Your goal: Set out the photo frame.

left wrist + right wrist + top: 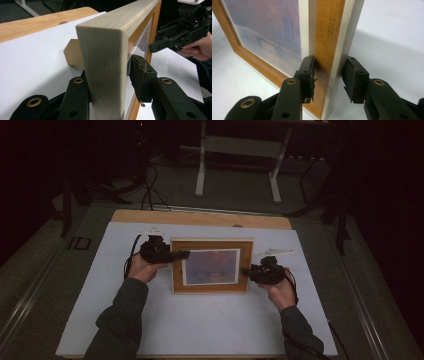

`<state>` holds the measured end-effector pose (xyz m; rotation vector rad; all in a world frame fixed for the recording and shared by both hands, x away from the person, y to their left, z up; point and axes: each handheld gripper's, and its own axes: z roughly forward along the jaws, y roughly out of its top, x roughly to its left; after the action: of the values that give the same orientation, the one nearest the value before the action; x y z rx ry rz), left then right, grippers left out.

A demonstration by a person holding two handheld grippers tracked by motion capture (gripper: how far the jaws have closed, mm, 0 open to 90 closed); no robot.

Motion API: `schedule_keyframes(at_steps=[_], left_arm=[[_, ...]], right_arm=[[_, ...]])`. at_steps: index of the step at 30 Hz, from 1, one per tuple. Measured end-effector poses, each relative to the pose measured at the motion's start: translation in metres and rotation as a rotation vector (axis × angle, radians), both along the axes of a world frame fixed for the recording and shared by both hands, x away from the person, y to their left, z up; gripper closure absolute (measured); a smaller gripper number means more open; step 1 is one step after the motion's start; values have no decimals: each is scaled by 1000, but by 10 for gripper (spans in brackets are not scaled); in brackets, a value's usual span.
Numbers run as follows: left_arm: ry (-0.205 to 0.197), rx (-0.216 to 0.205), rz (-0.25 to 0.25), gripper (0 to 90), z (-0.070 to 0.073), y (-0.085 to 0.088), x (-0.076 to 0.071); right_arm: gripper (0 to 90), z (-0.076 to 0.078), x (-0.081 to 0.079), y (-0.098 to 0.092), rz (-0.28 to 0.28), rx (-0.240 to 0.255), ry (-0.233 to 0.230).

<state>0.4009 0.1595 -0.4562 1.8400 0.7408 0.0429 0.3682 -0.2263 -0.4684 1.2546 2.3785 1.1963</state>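
Observation:
A wooden picture frame (210, 245) with a dusky landscape print stands upright on the white mat (200, 330), propped by a cardboard stand (72, 53) behind it. My left gripper (182, 255) straddles the frame's left upright (105, 62). One jaw lies against the back, and a thin gap shows between the other pad (141, 80) and the front face, so it is open. My right gripper (246, 271) straddles the right upright (329, 37), its pads (308, 75) pressing the front and back of it. That right gripper (156, 46) also appears in the left gripper view, at the frame's far edge.
The mat covers a wooden table whose bare strip (200, 218) runs along the far side. Beyond it, on the dark floor, stand a white desk's legs (200, 170) and some cables (150, 190). White mat lies bare in front of the frame.

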Motion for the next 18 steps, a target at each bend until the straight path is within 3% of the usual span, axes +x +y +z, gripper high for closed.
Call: schedule_keyframes(at_steps=[18], left_arm=[[4,-1,-21,620,0,1,6]], right_arm=[[624,0,-5,0,0,2,0]])
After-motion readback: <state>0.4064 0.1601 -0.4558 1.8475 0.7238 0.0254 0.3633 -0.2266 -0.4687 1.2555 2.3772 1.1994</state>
